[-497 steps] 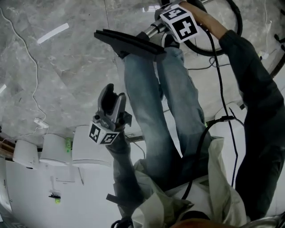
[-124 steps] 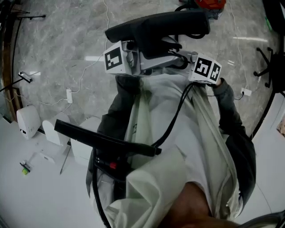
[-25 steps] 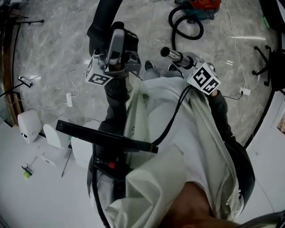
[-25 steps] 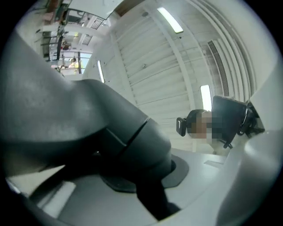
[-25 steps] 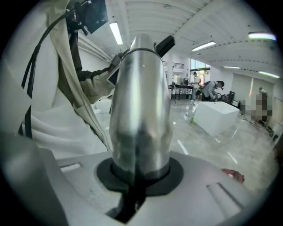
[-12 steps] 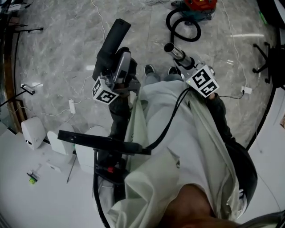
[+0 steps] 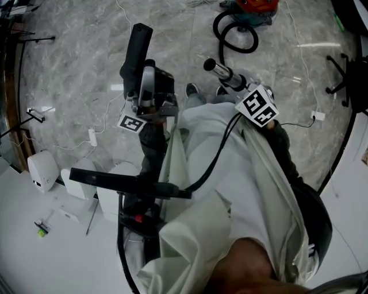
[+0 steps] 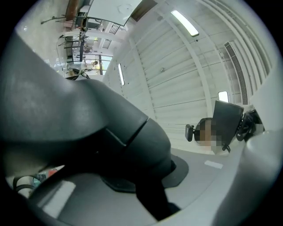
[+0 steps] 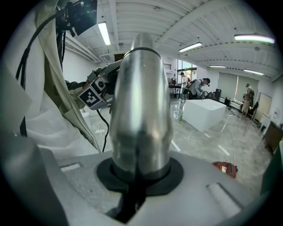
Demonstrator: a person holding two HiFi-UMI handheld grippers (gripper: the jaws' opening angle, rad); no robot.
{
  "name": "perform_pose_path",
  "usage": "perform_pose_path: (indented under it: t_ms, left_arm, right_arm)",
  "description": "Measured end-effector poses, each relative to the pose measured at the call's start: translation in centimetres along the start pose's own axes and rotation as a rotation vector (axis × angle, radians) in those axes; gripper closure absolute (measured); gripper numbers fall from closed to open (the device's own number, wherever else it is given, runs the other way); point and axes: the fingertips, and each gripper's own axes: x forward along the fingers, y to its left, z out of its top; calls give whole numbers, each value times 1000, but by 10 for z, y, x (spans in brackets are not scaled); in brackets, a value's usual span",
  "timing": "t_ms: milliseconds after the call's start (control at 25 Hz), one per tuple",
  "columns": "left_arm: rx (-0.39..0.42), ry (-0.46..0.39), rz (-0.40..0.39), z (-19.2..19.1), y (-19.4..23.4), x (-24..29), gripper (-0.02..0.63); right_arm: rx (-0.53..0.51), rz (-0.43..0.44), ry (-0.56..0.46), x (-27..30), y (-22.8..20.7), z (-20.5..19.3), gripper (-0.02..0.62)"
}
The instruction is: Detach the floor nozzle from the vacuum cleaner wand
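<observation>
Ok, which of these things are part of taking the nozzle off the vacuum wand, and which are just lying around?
In the job:
- floor nozzle, in the left gripper
- metal wand, in the right gripper
- black hose
- red vacuum body

Lying about:
- white adapter on the floor
- white box
- chair base

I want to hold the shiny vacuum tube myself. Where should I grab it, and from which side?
It is probably best to take the metal wand on its straight shaft, a little back from the open end, coming across it from the side. It looks round, smooth and even in width there, so two jaws can close squarely on it, as the right gripper does.
</observation>
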Motion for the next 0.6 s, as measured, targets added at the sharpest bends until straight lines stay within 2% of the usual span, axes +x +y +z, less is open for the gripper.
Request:
perform_pose_path:
  t_ms: [360, 600]
  left_arm:
    - [-22, 12, -17, -8, -3, 4, 531]
    - [14, 61, -1, -12, 4, 6, 531]
  right_arm:
    - [-8, -1, 2, -1, 2, -1, 554]
    - [-18, -6, 20, 0, -1, -1, 554]
